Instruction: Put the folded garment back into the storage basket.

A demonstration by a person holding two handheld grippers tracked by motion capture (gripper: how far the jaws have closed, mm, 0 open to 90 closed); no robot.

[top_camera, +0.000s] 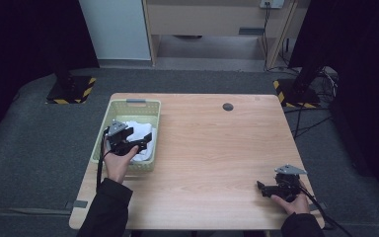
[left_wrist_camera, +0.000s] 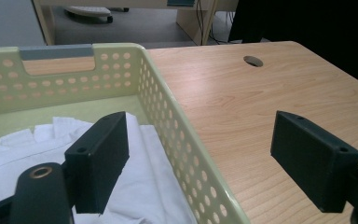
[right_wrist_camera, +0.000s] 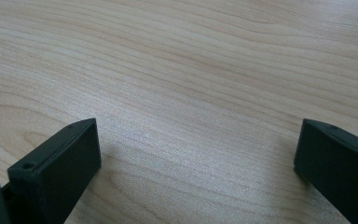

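High view puts my left gripper (top_camera: 137, 140) over the pale green perforated plastic basket (top_camera: 128, 104), jaws wide and empty, straddling its right wall above the crumpled white cloth (top_camera: 140, 132) inside. I'd shift both jaws inside the basket before closing. Right of the basket, my right gripper (top_camera: 260, 186) rests wide open, empty, on the light wooden table (top_camera: 212, 148).

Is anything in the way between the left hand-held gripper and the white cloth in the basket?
The left hand-held gripper straddles the basket wall: one jaw over the white cloth, one outside. Nothing covers the cloth.
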